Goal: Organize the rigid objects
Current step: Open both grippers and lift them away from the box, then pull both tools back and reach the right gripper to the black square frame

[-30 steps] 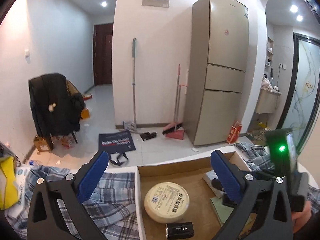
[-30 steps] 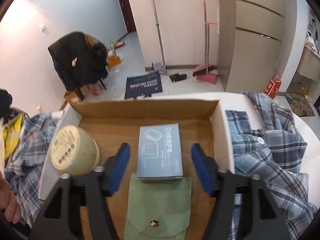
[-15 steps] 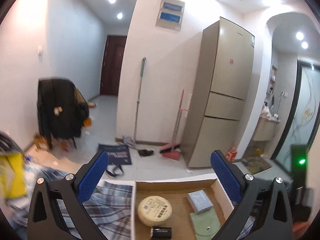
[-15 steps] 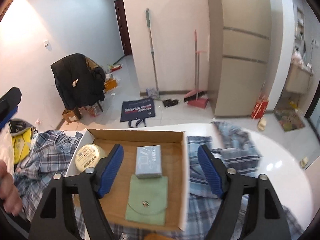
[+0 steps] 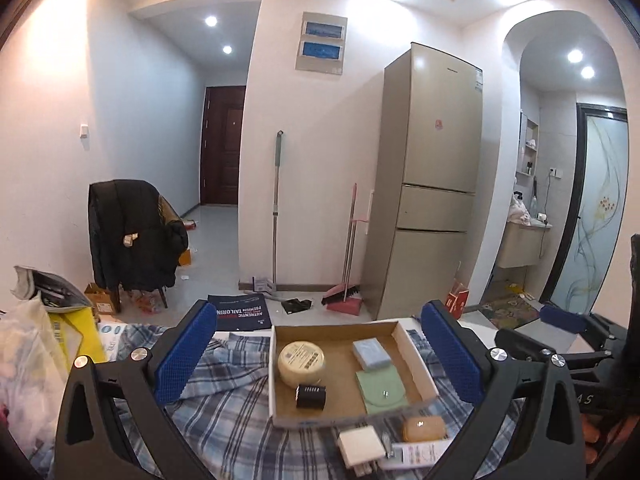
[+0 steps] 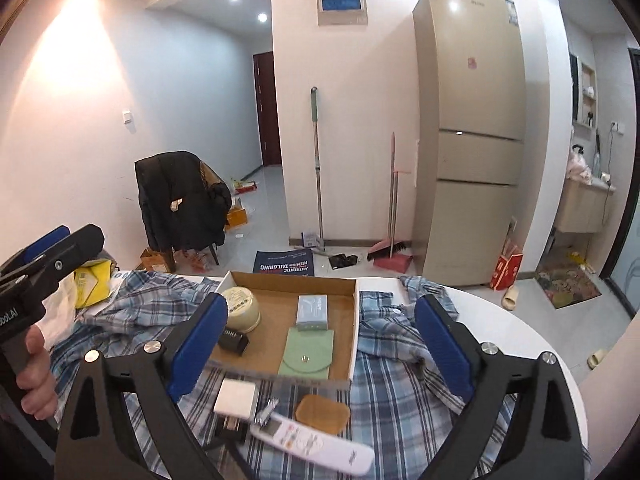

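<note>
In the left wrist view, the left gripper (image 5: 318,354) is held with its blue pads spread wide and nothing between them, raised above the plaid cloth (image 5: 224,396). The cardboard tray (image 5: 414,360) is seen ahead on that cloth, and in it are laid a round cream tin (image 5: 301,362), a small black box (image 5: 311,396), a pale blue box (image 5: 371,354) and a green pouch (image 5: 380,390). Just in front of the tray's near wall, outside it, a tan oval case (image 5: 424,429) and a white square block (image 5: 358,446) are found; what lies at the lower edge beside them is perhaps a remote, but it is cut off.

In the right wrist view, the right gripper (image 6: 320,348) is likewise shown parted and empty. The white remote (image 6: 316,442) is seen lying flat on the cloth, its long axis running from upper left to lower right, the far end pointing toward the tray. It is judged to be light, stiff and rather smooth, so it would best be taken across its narrow width near the middle. The tan case is judged rigid and rounded, liable to slip; its short axis should be spanned
</note>
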### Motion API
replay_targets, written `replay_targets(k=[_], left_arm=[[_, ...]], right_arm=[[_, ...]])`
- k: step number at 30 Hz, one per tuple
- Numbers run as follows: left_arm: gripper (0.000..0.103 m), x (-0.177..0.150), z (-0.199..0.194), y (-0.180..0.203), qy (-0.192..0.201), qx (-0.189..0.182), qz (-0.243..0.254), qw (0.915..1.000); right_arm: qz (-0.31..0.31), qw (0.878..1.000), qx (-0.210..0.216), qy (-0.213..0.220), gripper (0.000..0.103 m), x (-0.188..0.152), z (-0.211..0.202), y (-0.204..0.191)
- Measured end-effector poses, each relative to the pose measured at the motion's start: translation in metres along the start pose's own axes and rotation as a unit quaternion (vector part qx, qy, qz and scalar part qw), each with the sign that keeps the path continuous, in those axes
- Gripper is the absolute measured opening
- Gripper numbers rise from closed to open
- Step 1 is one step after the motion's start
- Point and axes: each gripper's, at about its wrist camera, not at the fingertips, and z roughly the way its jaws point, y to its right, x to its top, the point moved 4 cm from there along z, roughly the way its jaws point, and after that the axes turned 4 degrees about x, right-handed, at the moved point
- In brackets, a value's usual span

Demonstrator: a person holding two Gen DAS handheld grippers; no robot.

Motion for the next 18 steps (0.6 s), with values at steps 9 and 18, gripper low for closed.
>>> replay_targets(k=[9,18], left_arm=[[0.103,-0.029,-0.053,-0.008,0.006,0.013,0.009,0.9999],[0.103,-0.061,-0.063,-0.009,-0.005,0.003,0.001,1.0000]], right_arm=[[0.021,1.000,-0.003,0.001,0.099,-0.037,-0.033,0.003],[0.019,0.999,-0.013,-0.036,0.099,-0.072,-0.034,0.006]])
